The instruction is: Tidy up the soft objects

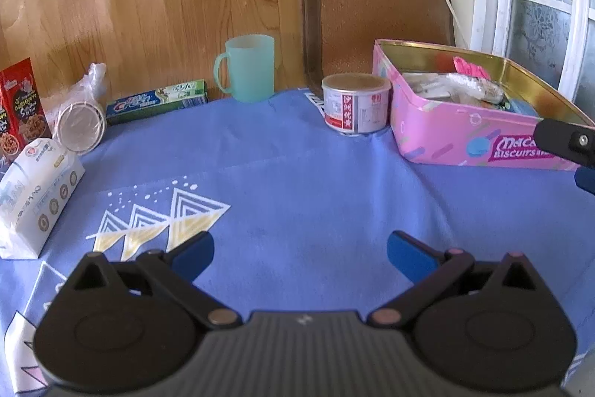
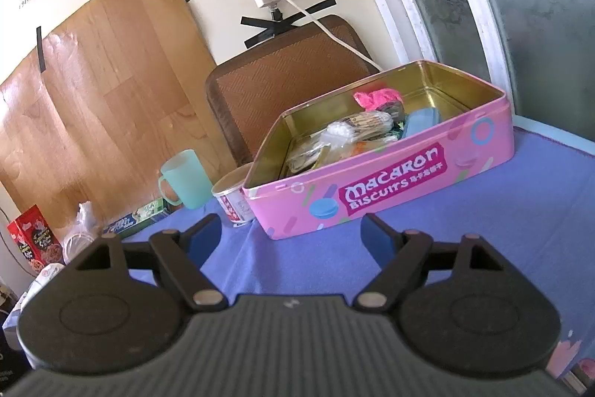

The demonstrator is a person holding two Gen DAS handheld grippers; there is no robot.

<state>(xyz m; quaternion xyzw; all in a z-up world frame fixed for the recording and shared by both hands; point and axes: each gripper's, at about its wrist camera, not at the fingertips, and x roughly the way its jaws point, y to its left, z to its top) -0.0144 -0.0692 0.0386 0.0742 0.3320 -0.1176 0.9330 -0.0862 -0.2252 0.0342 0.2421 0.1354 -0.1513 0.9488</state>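
A pink Macaron Biscuits tin (image 1: 438, 136) (image 2: 409, 188) stands open on the blue tablecloth, holding several soft items: a pink crumpled piece (image 2: 377, 97), clear plastic packets (image 2: 342, 133) and a light blue pad (image 2: 422, 119). A white tissue pack (image 1: 35, 196) lies at the left. My left gripper (image 1: 300, 253) is open and empty above the cloth. My right gripper (image 2: 290, 235) is open and empty in front of the tin; part of it shows at the right edge of the left wrist view (image 1: 569, 144).
A teal mug (image 1: 247, 67) (image 2: 184, 179), a white can (image 1: 355, 103) (image 2: 234, 198), a green toothpaste box (image 1: 158, 101), a bagged round lid (image 1: 80, 125) and a red snack box (image 1: 20, 106) line the back. A brown chair back (image 1: 375, 21) stands behind the table.
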